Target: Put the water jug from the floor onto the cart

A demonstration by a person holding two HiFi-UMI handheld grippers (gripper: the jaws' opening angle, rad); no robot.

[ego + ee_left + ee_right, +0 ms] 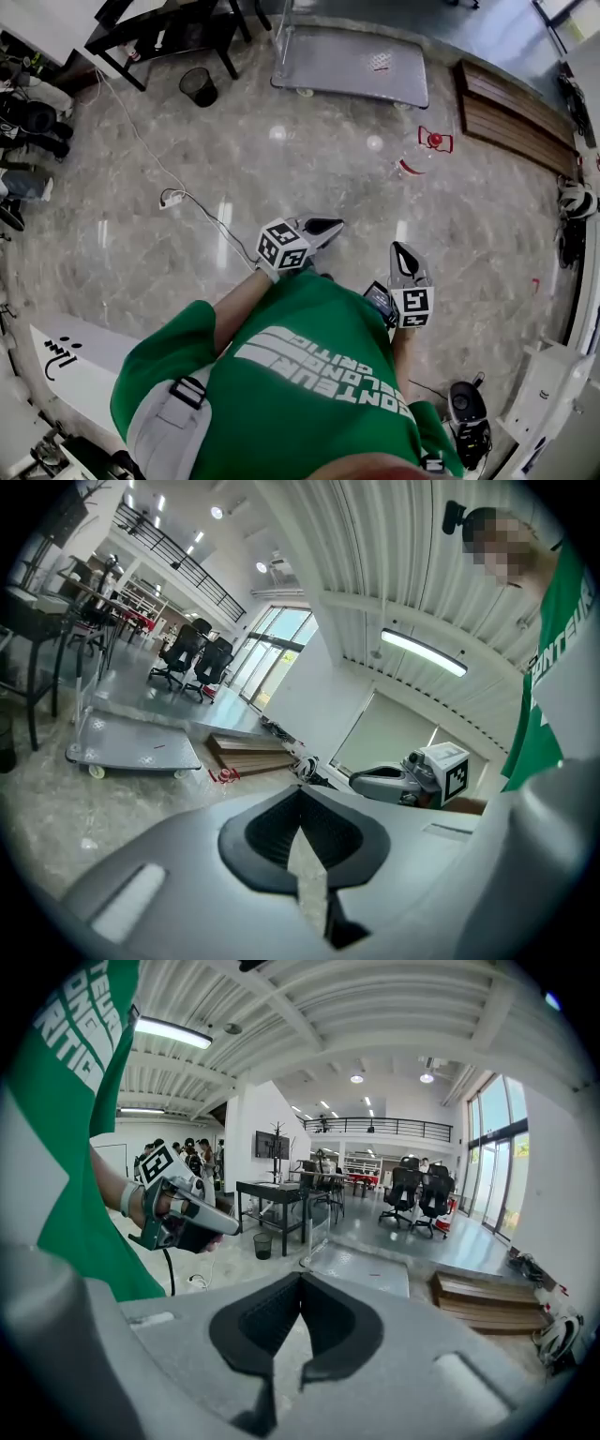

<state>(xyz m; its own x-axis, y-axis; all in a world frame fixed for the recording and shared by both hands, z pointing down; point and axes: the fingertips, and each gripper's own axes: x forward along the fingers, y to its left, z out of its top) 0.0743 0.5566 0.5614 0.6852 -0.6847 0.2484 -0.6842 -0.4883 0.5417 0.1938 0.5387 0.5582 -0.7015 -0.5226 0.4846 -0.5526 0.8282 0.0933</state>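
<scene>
1. Well, the water jug (434, 141) is on the floor (281, 187), far up in the head view. It is see-through with red bits, and I cannot tell if it stands up or lies down.
2. It sits near the end of a wooden pallet (511, 117). The left gripper view shows the jug (223, 774) as a small red spot by that pallet (248, 752).
3. Past the jug is the cart (352, 64), flat and grey, on little wheels. The jug is apart from the cart and not on it. Both gripper views show the cart too (141, 747) (361, 1269).
4. The left gripper (328, 225) is held out over the floor, well away from the jug. Its fingers (267, 829) are clenched tip to tip, with nothing between them.
5. The right gripper (403, 248) is just beside the left one. Its fingers (342, 1321) are clenched too, and they hold nothing.
6. Each gripper can see the other one: the right gripper (412, 778) shows in the left gripper view, and the left gripper (178, 1208), held in a hand, shows in the right gripper view.
7. The person wears a green shirt (300, 375).
8. A black bin (198, 86) stands on the floor, left of the cart.
9. A white cord (172, 199) lies on the floor, left of the grippers.
</scene>
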